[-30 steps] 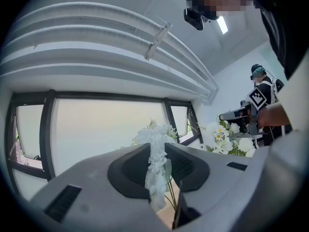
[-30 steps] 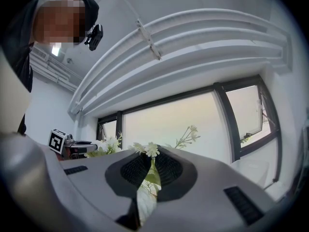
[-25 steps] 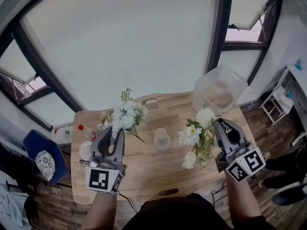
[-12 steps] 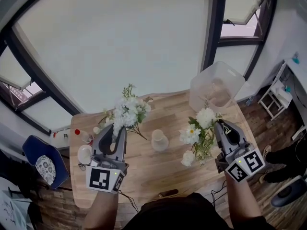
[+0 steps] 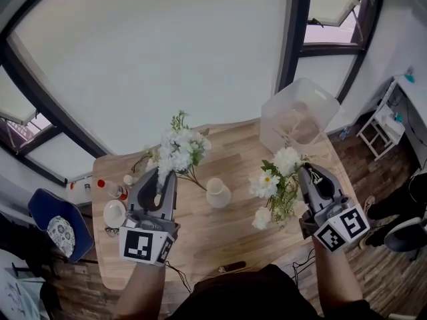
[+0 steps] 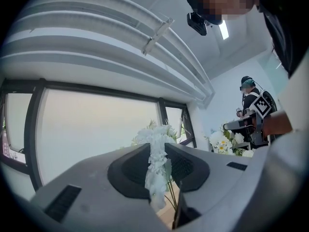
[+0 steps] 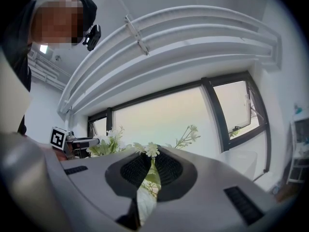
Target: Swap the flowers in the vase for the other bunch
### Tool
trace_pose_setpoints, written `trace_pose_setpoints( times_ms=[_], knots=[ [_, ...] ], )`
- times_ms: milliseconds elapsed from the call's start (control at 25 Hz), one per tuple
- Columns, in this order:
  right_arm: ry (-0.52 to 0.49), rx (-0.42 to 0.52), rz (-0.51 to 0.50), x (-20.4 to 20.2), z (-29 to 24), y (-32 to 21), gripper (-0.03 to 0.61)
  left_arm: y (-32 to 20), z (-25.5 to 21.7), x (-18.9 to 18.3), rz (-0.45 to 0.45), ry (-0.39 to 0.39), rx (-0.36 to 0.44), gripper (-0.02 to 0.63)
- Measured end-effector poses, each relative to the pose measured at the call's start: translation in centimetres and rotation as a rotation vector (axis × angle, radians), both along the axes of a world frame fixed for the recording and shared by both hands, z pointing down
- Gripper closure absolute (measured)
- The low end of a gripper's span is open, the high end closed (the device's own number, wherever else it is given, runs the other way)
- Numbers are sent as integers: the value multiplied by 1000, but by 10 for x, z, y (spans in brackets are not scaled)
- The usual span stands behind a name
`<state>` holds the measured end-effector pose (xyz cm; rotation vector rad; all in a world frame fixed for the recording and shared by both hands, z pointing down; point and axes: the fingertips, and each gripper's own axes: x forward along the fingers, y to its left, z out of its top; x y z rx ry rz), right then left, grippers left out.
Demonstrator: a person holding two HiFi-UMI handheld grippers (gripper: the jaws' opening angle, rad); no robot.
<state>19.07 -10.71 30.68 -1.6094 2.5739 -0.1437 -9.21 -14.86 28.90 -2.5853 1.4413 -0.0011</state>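
1. The vase (image 5: 217, 193) stands upright and empty at the middle of the frame. It sits on the table (image 5: 200, 235) between the two grippers and touches neither.
2. The left gripper (image 5: 163, 182), at lower left, is clamped on the white bunch (image 5: 177, 152). Its own view shows the jaws pressed together on white blooms and green stems. The bunch is off the table, with its heads to the upper left of the vase and apart from it.
3. The right gripper (image 5: 305, 173), at lower right, has its jaws nearly together on the daisy bunch (image 5: 268, 183). Its own view shows leaf and stem pinned between the pads. This bunch hangs to the right of the vase, clear of it and below the clear bin (image 5: 297, 115) in the frame.
4. Done, as I judge it: the first half of the swap, since nothing is in the vase and both bunches are in hand.
5. Which bunch came out of the vase cannot be told from these views.
6. Left to do: bring the new bunch's stems over the vase mouth, lower them in and let go. The other bunch then has to be laid down on the table.
7. The neck looks narrow, so loose stems may catch the rim and tip the vase.
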Motion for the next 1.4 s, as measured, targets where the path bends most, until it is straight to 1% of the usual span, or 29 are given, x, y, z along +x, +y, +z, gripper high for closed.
trace_pose_setpoints(
  times_ms=[320, 440, 800, 1080, 1240, 1400],
  knots=[
    [-5, -8, 8, -3, 10, 4, 535, 7, -14, -1, 22, 16, 34, 528],
    [-7, -12, 14, -1, 11, 4, 535, 2, -9, 1, 20, 27, 15, 528],
    [-23, -37, 13, 6, 22, -6, 535, -12, 14, 18, 30, 10, -36, 528],
    [-18, -47, -10, -2, 27, -8, 535, -15, 32, 25, 42, 0, -64, 528],
    [-12, -53, -21, -7, 31, -10, 535, -16, 42, 28, 41, -14, -66, 528],
    [-28, -65, -21, -8, 37, -11, 534, -16, 55, 33, 39, -29, -83, 528]
  ],
)
